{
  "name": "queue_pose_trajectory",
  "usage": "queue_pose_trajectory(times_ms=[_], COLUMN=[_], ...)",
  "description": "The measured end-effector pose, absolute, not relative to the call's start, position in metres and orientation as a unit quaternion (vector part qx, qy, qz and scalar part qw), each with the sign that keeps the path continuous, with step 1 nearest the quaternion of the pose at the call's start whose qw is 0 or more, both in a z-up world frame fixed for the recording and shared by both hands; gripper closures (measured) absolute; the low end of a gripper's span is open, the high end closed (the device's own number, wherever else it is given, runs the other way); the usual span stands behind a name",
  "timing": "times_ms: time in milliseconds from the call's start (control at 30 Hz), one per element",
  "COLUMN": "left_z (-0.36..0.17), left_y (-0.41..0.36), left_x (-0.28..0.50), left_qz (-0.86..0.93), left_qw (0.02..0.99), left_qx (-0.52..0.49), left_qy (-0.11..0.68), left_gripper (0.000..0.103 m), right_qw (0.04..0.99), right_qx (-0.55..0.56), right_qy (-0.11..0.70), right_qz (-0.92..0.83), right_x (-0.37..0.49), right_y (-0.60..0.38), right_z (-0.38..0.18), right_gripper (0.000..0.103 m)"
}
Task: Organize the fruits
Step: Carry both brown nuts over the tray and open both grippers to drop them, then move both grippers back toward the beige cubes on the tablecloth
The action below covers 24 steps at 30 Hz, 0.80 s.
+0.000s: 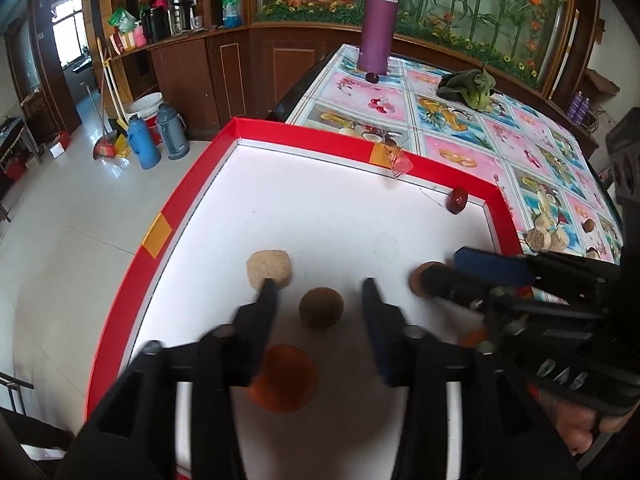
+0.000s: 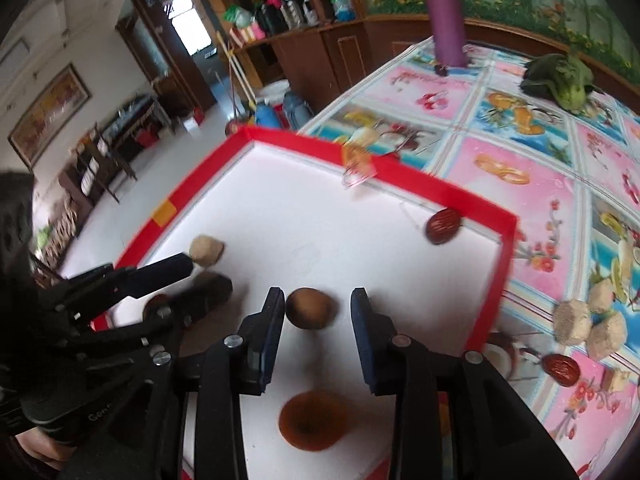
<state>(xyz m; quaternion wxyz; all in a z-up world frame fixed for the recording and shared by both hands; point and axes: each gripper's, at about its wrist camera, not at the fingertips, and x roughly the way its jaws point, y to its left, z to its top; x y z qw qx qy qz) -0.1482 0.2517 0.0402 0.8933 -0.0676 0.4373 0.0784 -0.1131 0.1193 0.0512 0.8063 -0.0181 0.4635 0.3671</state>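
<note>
Nearest you, an orange fruit [image 1: 284,378] lies in the red-rimmed tray [image 1: 160,236]. Your left hand-held gripper [image 1: 320,294] is wide open around a brown kiwi [image 1: 321,307]; your right hand-held gripper [image 2: 318,308] is open around another kiwi [image 2: 310,307]. A red date [image 1: 457,200] sits far in the tray's corner.

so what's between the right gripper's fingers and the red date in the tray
The brown kiwi sits between the open right gripper fingers; beyond it, only bare white tray floor up to the red date, seen in the right wrist view.
</note>
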Motion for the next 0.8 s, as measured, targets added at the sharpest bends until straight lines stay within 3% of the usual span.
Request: queue_pose_trajectory(times_ms=[133,300,800], left_z=[0.055,0.074,0.070], left_y=[0.239,0.208,0.089], left_x=[-0.153,-0.158,-0.149], left_qz=[0.069,0.037,-0.076], left_qw=[0.903,0.914,0.902], left_qx=[-0.063,-0.054,0.011], left_qy=[0.420,0.400,0.425], left_gripper=[0.045,0.030,0.030], right_qw=[0.822,0.842,0.873], right_qx=[0.006,0.026,0.055], right_qy=[0.447,0.427,0.427], right_qz=[0.353,0.328,0.230], right_x=[-0.112,-0.108,-0.122], right_y=[0.087,0.038,-0.109], right_z=[0.064,0.076,0.056], right_gripper=[0.069,0.068,0.063])
